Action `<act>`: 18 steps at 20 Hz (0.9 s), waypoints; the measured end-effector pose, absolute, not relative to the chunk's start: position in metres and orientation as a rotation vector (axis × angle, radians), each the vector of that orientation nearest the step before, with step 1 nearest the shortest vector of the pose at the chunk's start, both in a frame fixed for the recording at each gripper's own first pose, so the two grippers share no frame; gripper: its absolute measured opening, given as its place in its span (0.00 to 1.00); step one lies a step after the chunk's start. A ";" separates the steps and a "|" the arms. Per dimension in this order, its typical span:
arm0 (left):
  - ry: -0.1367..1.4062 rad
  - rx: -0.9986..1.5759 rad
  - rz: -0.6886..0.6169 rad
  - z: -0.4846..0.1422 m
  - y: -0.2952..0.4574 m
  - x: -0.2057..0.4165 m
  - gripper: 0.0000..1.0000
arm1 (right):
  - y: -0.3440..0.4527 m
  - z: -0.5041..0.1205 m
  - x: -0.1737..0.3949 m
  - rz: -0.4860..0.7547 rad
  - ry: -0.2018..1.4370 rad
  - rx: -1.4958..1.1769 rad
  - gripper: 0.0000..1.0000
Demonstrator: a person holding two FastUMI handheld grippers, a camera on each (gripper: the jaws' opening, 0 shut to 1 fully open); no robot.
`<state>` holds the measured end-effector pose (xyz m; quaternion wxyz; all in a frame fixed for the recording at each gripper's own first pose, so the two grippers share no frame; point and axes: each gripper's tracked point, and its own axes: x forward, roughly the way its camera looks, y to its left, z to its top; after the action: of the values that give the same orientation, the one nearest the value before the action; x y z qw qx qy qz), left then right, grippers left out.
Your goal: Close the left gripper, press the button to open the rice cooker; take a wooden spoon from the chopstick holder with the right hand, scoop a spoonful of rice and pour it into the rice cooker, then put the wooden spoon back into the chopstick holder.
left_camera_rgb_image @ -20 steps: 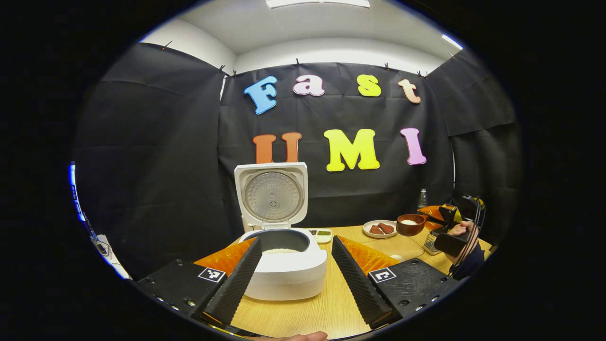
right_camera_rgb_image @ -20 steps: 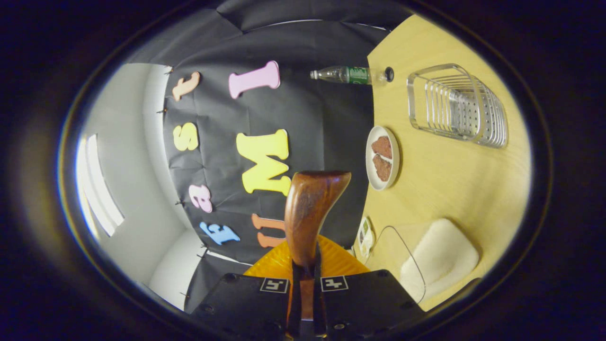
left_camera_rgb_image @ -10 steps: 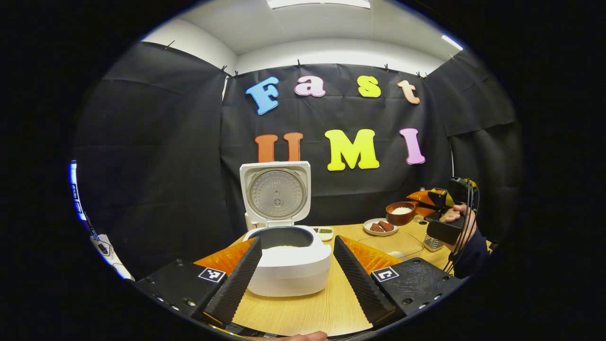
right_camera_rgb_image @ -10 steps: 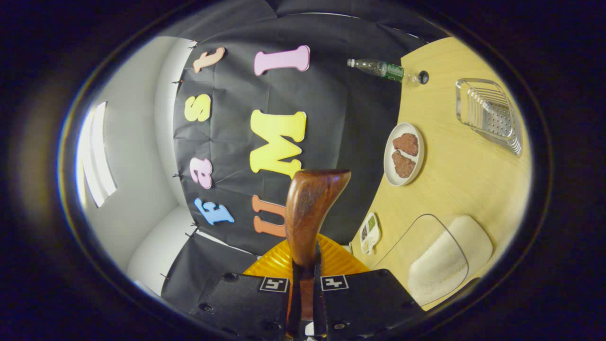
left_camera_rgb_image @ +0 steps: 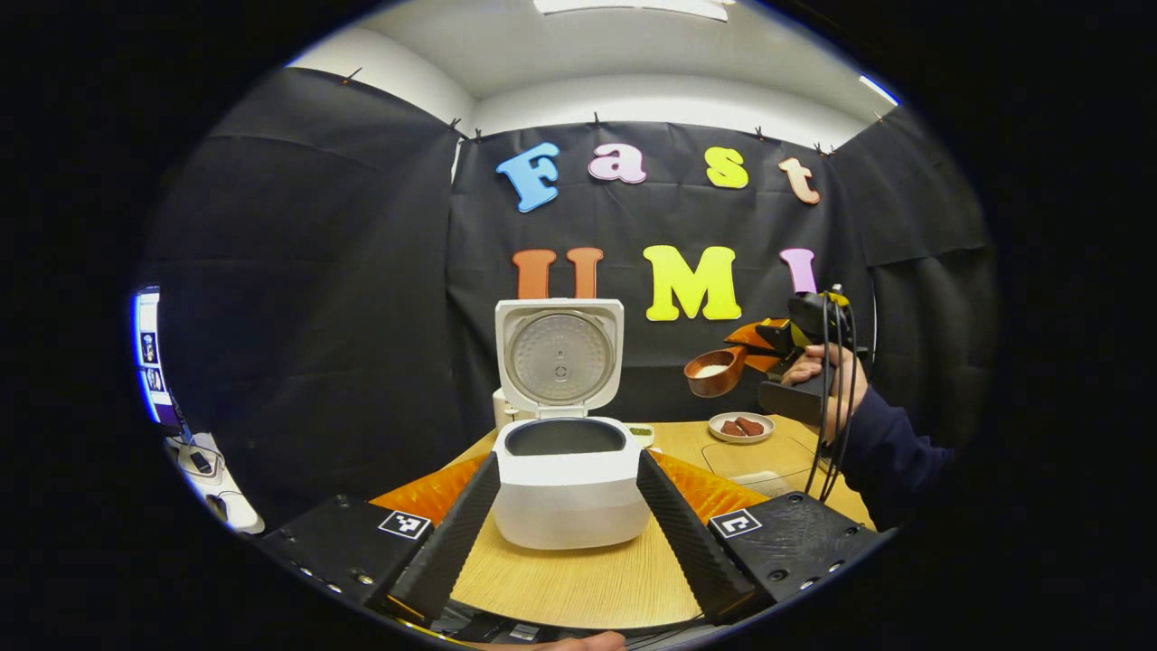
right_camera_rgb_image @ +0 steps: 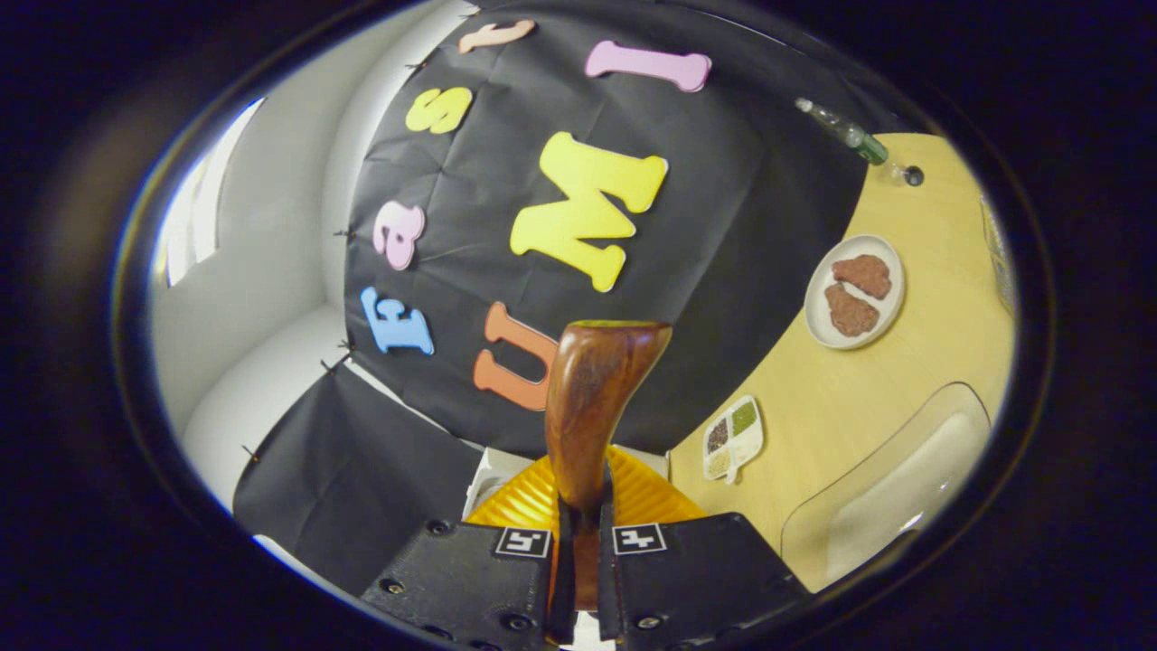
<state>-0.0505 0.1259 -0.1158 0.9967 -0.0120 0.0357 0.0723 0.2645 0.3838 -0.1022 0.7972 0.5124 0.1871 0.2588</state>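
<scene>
Spoon (left_camera_rgb_image: 714,372) high, well right of open cooker (left_camera_rgb_image: 569,479).

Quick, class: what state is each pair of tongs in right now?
Left tongs: open, holding nothing, either side of the cooker.
Right tongs: shut on the spoon, rice in it.

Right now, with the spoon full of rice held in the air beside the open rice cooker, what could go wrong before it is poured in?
1. The wooden spoon hangs above the table, to the side of the rice cooker; a tilt here would probably spill rice outside the pot.
2. The right gripper grips only the handle's end, so the loaded bowl might twist.
3. The upright lid stands near the path and could be bumped.
</scene>
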 end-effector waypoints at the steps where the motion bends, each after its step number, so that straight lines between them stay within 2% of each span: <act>1: 0.073 -0.031 0.155 -0.116 0.131 -0.053 0.96 | 0.394 -0.099 0.266 0.549 0.399 1.063 0.12; 11: 0.072 -0.063 0.197 -0.119 0.154 -0.070 0.94 | 0.488 -0.084 0.276 0.582 0.357 0.720 0.12; 18: 0.072 -0.086 0.174 -0.117 0.155 -0.074 0.93 | 0.539 -0.088 0.270 0.620 0.314 0.422 0.12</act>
<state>-0.0743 0.1547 -0.1165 0.9946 -0.0431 0.0358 0.0870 0.2700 0.5389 -0.0884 0.9185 0.2052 0.1525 0.3016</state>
